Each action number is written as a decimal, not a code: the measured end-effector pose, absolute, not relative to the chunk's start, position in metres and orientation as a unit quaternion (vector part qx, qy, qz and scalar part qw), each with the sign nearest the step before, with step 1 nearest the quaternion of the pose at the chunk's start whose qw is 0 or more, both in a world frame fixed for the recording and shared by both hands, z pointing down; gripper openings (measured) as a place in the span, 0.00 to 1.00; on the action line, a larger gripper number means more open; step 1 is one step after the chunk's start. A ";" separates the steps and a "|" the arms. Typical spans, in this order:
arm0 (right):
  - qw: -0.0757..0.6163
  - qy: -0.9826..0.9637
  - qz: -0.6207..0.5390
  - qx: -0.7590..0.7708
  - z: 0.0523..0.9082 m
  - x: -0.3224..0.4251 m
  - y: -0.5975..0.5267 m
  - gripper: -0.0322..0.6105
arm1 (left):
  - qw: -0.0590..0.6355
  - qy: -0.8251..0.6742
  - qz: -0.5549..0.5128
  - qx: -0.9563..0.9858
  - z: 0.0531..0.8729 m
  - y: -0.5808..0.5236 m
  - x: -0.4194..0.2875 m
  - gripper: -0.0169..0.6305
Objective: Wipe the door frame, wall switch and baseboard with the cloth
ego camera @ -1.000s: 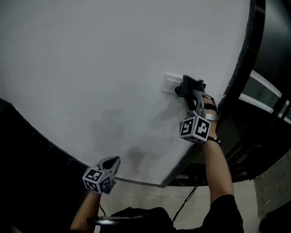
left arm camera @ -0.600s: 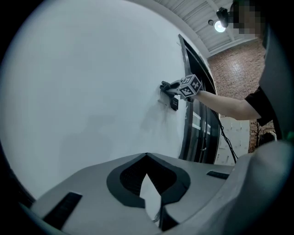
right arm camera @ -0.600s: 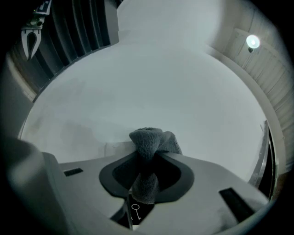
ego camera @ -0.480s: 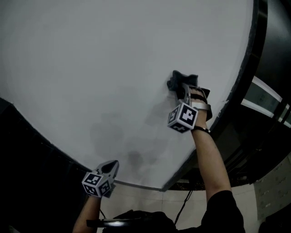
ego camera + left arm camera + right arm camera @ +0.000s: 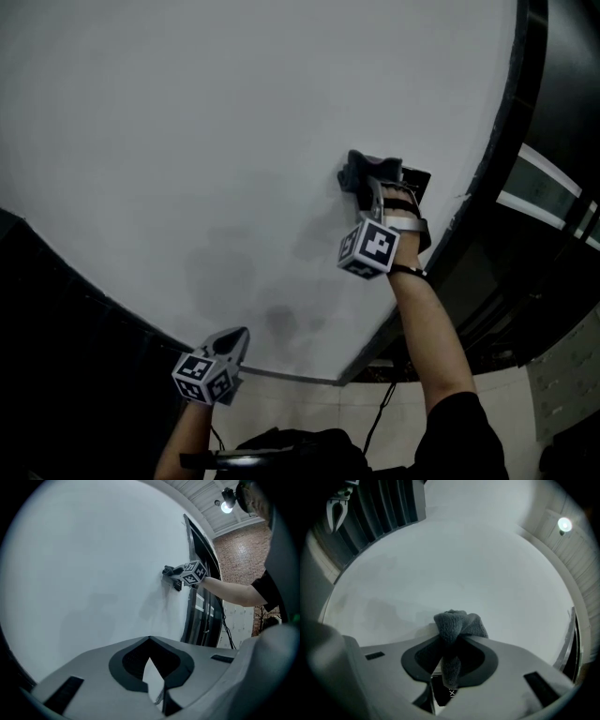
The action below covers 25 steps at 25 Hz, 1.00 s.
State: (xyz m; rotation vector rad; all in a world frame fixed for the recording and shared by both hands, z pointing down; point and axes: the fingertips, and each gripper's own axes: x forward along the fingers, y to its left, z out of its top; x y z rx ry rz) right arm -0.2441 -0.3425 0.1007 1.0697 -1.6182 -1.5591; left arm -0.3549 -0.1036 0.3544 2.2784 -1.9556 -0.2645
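Note:
A dark grey cloth [image 5: 361, 172] is pressed flat on the white wall [image 5: 206, 141], with my right gripper [image 5: 368, 185] shut on it. The cloth covers the spot where the wall switch sits, so the switch is hidden. In the right gripper view the cloth [image 5: 457, 623] bunches out past the closed jaws of the right gripper [image 5: 451, 641] against the wall. The dark door frame [image 5: 497, 141] runs just right of that hand. My left gripper [image 5: 237, 339] hangs low near the wall's bottom edge, shut and holding nothing. The left gripper [image 5: 150, 641] faces the wall, and its view shows the right gripper [image 5: 180, 576] farther along.
A pale baseboard strip [image 5: 281, 375] meets the tiled floor [image 5: 309, 408] below the left gripper. A dark panel [image 5: 56, 356] fills the lower left. A black cable [image 5: 384, 412] trails on the floor by the door frame. Beyond the frame there are glass panels [image 5: 553, 187].
The right gripper has slid the cloth left and slightly up along the wall, over the white switch plate that showed beside it a second ago. The left gripper has barely moved.

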 end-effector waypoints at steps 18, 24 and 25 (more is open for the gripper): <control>0.344 -0.646 -0.569 0.376 0.147 -0.246 -0.345 0.19 | 0.077 -0.647 -0.080 0.755 0.365 -0.101 -0.352 0.03; 0.261 -0.640 -0.613 0.383 0.087 -0.244 -0.309 0.18 | 0.073 -0.647 -0.079 0.755 0.360 -0.105 -0.354 0.03; 0.252 -0.633 -0.621 0.388 0.071 -0.245 -0.305 0.18 | 0.071 -0.647 -0.082 0.755 0.358 -0.107 -0.354 0.03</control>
